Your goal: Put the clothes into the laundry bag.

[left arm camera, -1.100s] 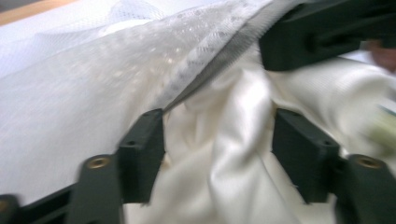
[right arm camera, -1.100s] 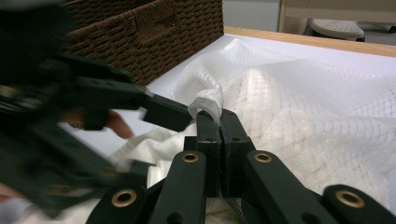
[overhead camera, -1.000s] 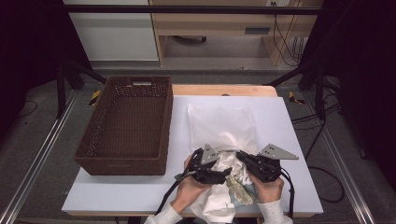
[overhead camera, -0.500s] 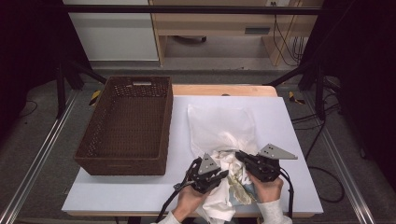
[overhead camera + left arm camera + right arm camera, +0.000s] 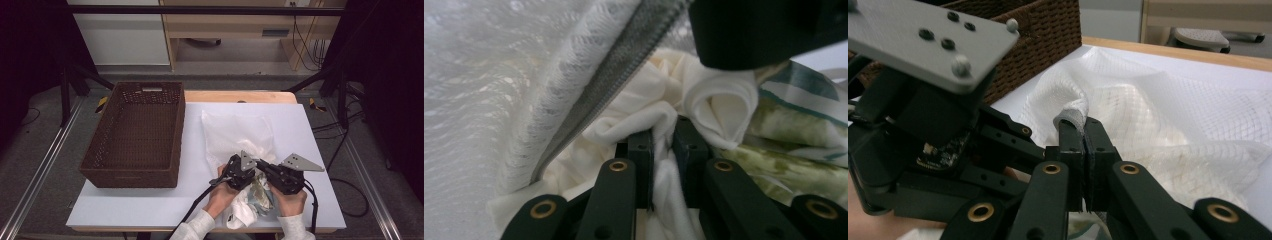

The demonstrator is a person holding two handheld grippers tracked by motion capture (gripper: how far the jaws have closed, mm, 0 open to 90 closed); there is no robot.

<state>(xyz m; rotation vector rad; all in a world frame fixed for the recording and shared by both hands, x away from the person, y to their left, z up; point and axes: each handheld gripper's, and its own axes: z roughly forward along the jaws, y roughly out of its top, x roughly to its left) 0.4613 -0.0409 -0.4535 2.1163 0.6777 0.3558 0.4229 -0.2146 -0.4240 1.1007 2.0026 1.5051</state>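
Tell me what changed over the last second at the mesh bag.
The left claw moved in toward the bag's opening, and its jaws have just closed on the white cloth. The right claw stayed clamped on the mesh bag edge; the basket stayed put.

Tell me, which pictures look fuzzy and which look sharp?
Left gripper view: the mesh bag up close is soft and washed out. Right gripper view: the grey plate is blurred; the jaws look sharp. High view: evenly lit table, dark at both sides.

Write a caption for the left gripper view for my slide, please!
The left claw pinches white cloth beside the mesh bag's grey zipper.
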